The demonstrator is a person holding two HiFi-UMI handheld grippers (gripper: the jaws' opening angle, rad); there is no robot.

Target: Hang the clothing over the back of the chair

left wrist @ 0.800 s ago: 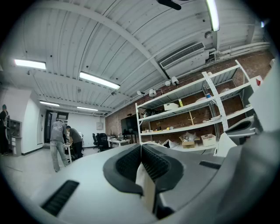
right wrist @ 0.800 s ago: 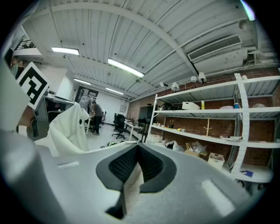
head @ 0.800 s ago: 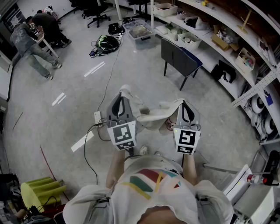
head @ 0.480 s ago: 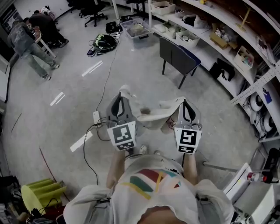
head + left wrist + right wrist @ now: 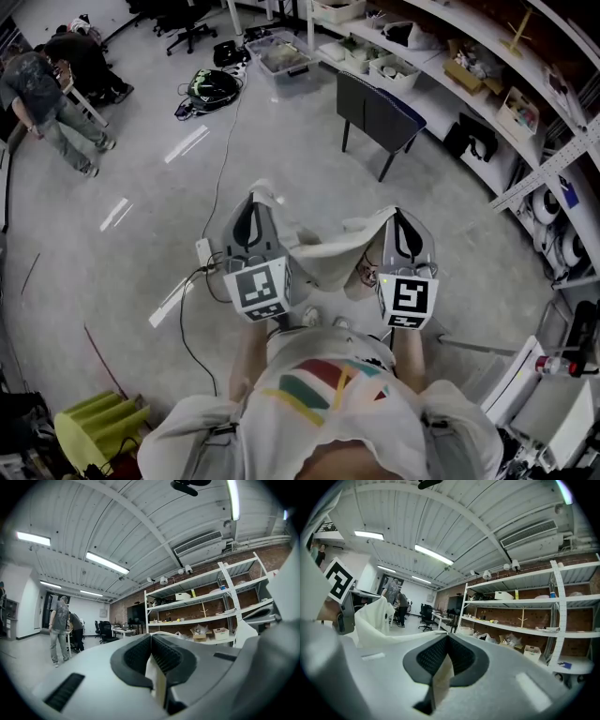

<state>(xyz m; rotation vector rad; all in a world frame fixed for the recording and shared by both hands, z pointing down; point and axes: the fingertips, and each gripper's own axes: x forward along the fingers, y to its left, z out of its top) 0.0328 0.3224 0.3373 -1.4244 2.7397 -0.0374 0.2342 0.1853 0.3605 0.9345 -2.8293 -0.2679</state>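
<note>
The chair (image 5: 375, 114) drifts slightly up our view, still well apart at one o'clock; our left gripper (image 5: 249, 223) and right gripper (image 5: 404, 234) each pinch the clothing (image 5: 323, 251) stretched between them, so hanging awaits our approach.

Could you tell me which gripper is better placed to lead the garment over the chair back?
Right, probably. The left gripper and right gripper are both shut on the cream garment between them, but the dark chair stands ahead and to the right, nearer the right gripper.
</note>
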